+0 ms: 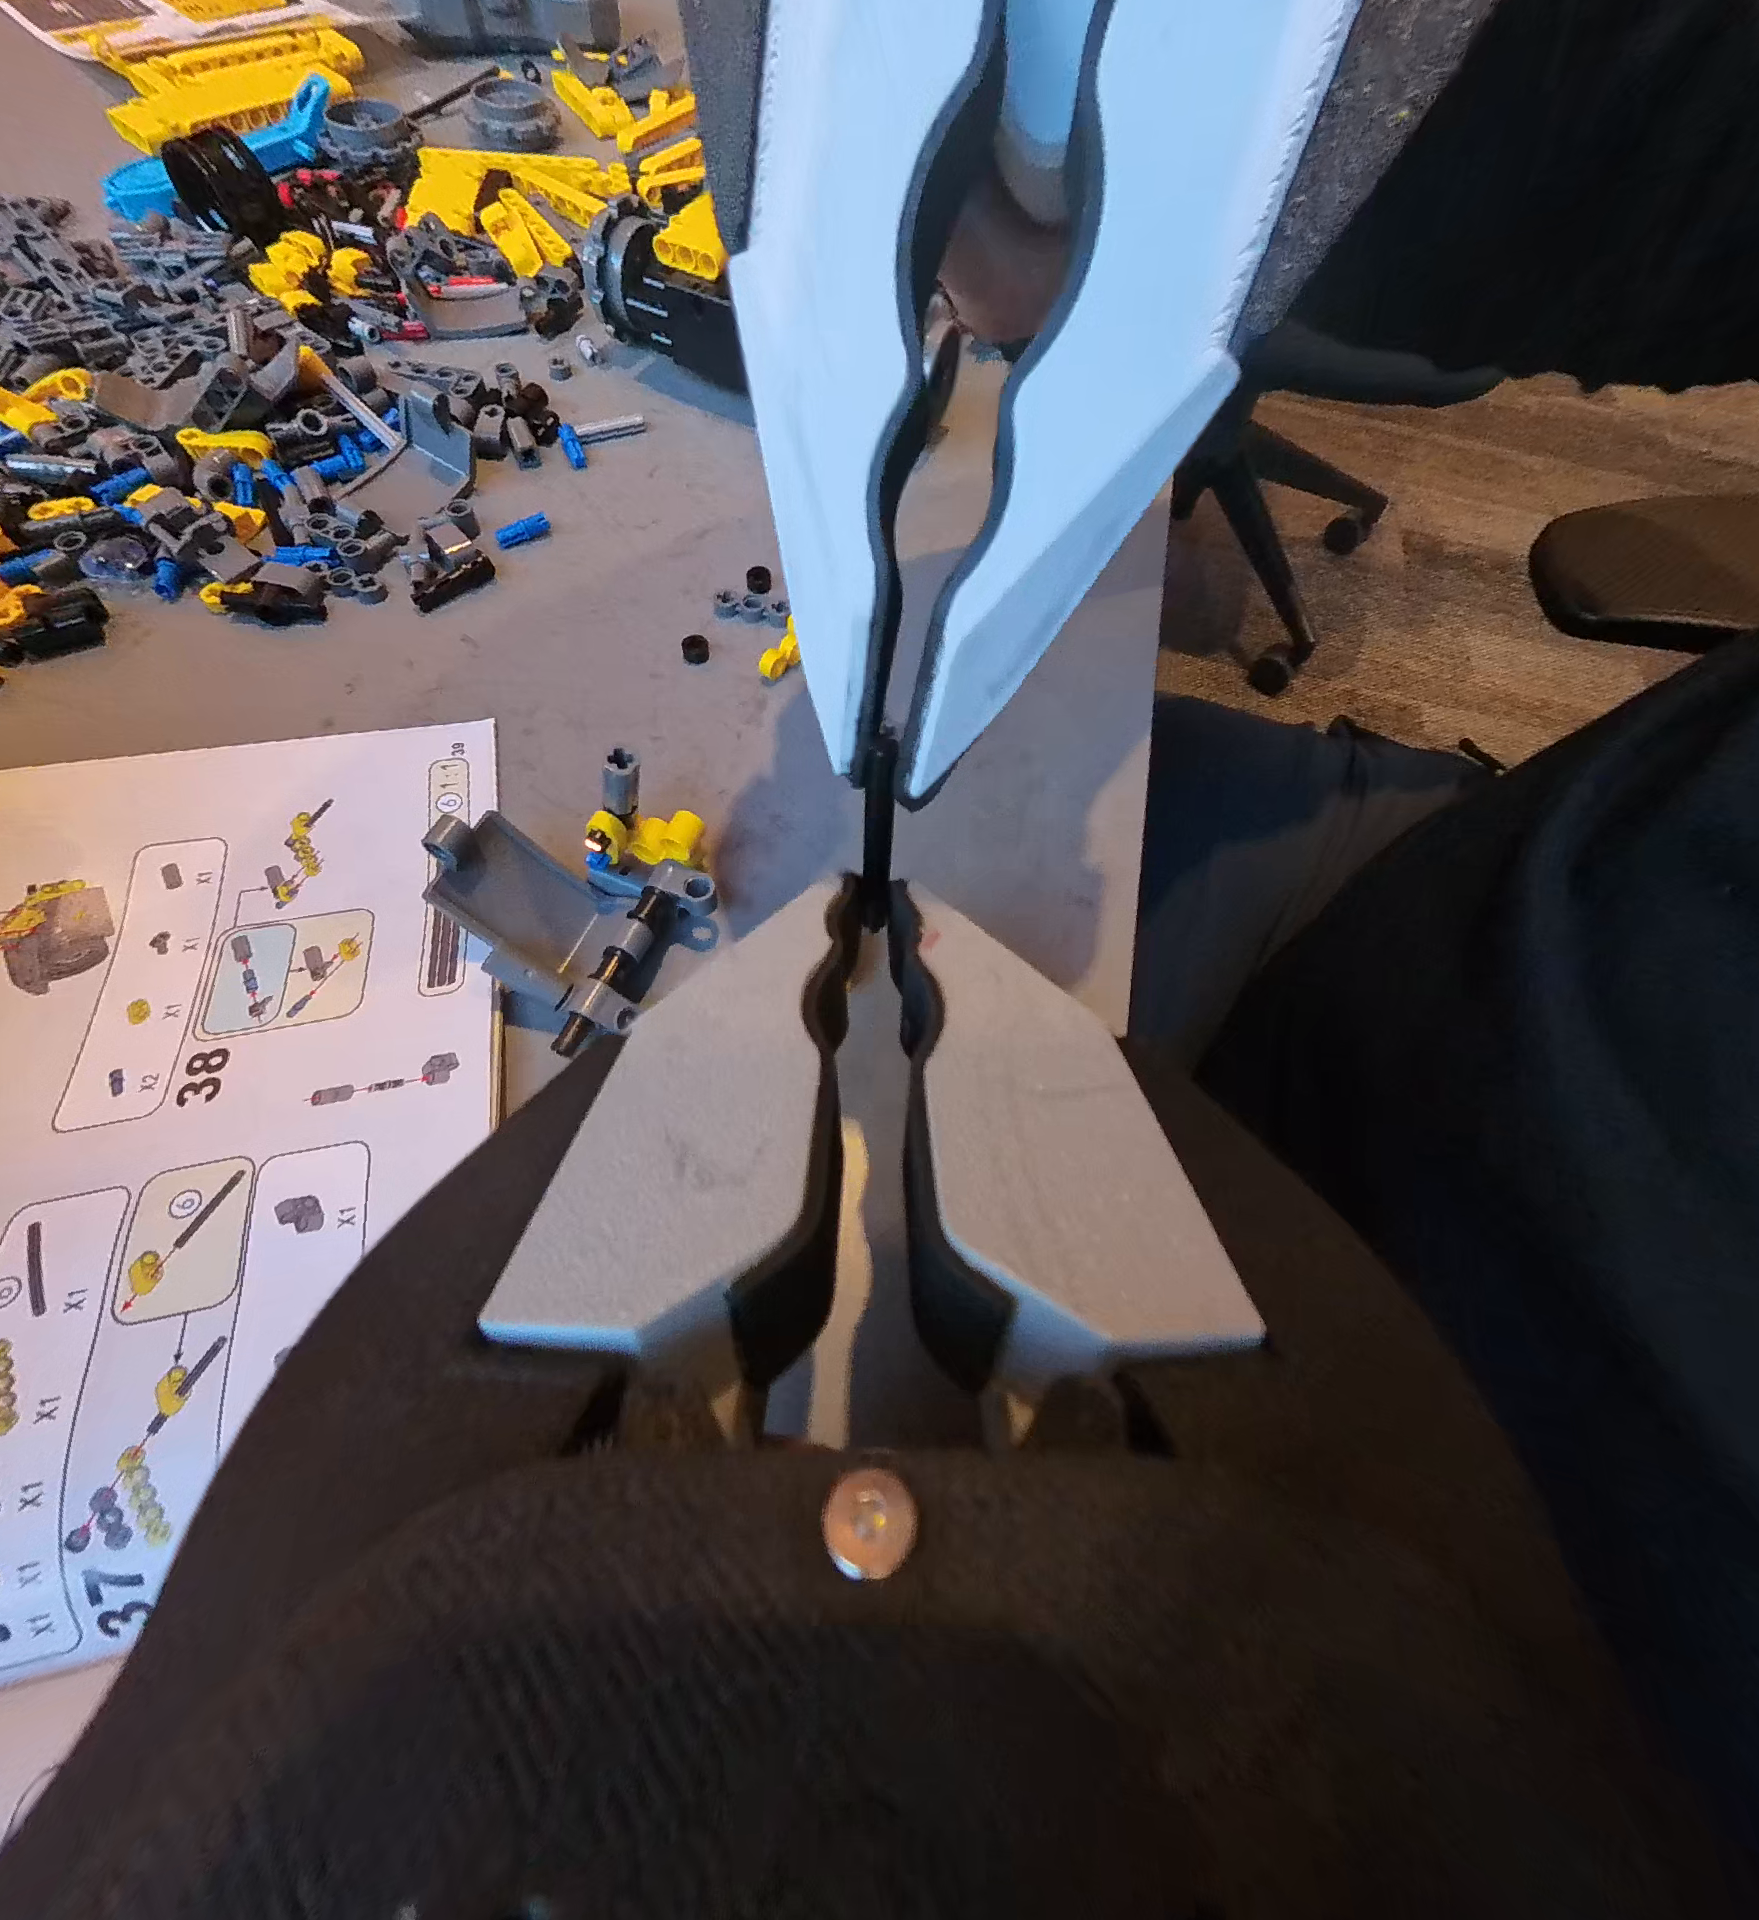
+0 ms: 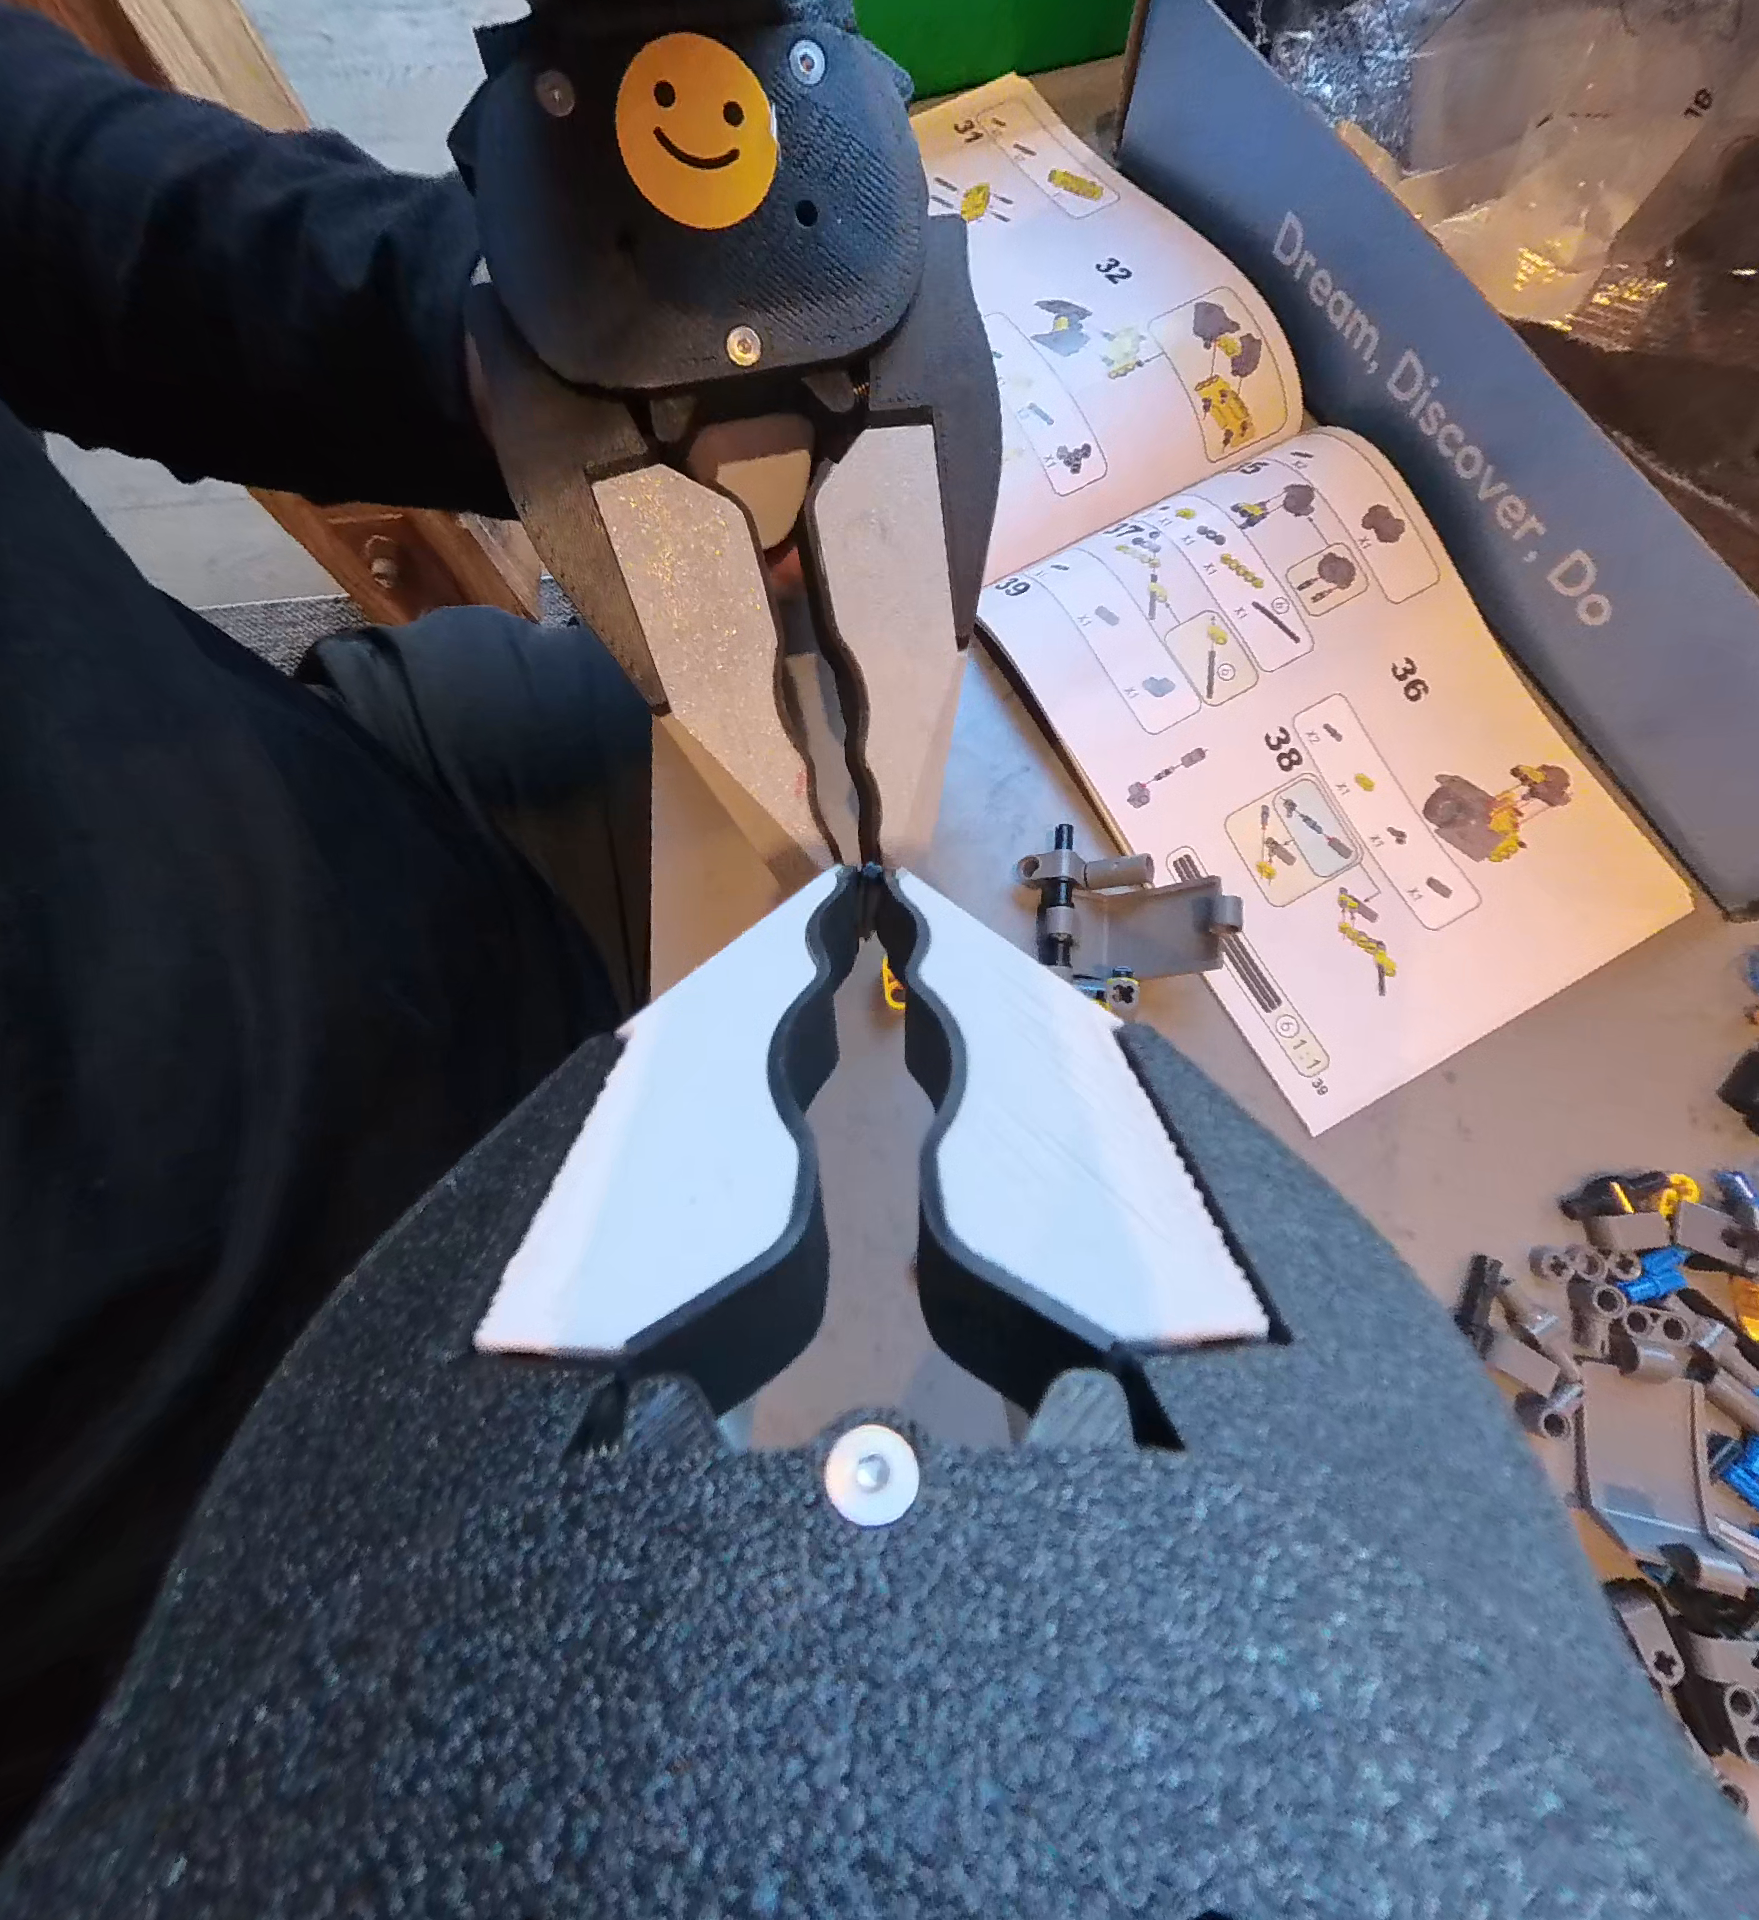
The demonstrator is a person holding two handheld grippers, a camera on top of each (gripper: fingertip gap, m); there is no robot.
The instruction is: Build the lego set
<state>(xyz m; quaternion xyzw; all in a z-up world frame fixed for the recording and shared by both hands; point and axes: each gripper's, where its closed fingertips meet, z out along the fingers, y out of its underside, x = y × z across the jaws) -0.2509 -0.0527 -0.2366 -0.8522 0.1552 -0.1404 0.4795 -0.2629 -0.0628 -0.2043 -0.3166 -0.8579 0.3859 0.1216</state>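
My left gripper, with grey fingers, is shut on one end of a thin black axle. My right gripper, with white fingers, is shut on the other end. The two meet tip to tip above the table's near edge. In the left wrist view the right gripper comes in from the top. In the right wrist view the left gripper comes in from the top, with a smiley sticker on its black body. Only a short piece of the axle shows between the tips.
A small grey assembly with yellow connectors lies beside an open instruction booklet. A big pile of loose parts lies farther out. A dark blue box stands behind the booklet. An office chair stands past the table edge. Left and right tips are no more than a few centimetres apart.
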